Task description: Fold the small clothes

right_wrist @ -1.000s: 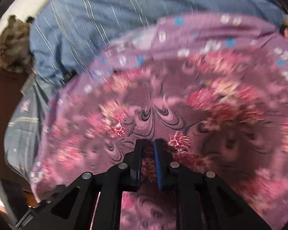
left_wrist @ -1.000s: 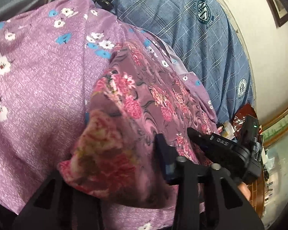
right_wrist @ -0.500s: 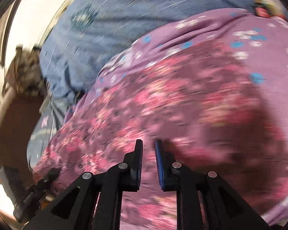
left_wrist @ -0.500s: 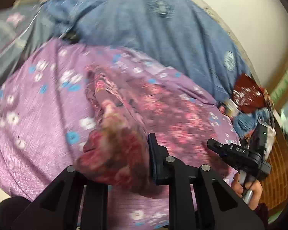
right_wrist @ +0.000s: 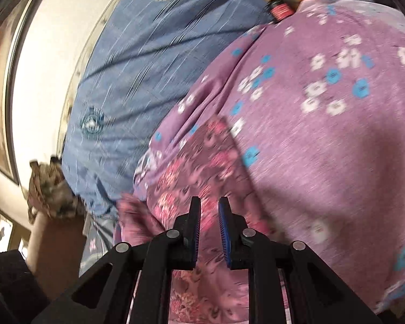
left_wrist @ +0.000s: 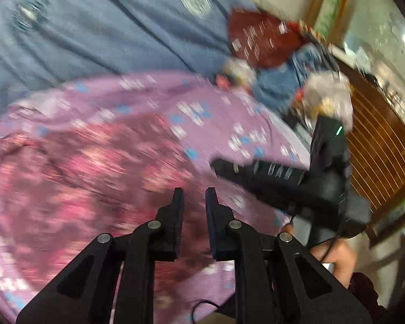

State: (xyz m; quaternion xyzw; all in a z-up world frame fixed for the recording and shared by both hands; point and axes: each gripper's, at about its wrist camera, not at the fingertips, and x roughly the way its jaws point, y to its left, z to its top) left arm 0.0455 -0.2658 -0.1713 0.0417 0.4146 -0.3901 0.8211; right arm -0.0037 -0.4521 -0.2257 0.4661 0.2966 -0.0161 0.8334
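Both views motion-blurred. Left gripper (left_wrist: 193,202) hovers over the rose-print garment (left_wrist: 75,178), fingers (left_wrist: 176,216) a narrow gap apart, nothing between them. Right gripper (right_wrist: 209,213) same: slim gap, blue pads (right_wrist: 224,232) visible, nothing pinched, tips over the rose-print garment (right_wrist: 199,167).

The rose-print garment lies on the purple floral cloth (left_wrist: 229,124), toward its left part in the left view; in the right view it sits at lower centre with the purple floral cloth (right_wrist: 324,124) spreading right and above. Whether it is folded cannot be told through the blur.

Blue bedsheet (left_wrist: 100,35) lies beyond the purple cloth, round emblems on it; also in the right view (right_wrist: 148,54). Right gripper's body (left_wrist: 297,181) shows at right in the left view, over the purple cloth's edge, hand (left_wrist: 334,253) below it. Dark red bag (left_wrist: 262,40) and a clutter pile (left_wrist: 324,94) lie at the sheet's far right. Wooden slatted panel (left_wrist: 378,145) at right edge.
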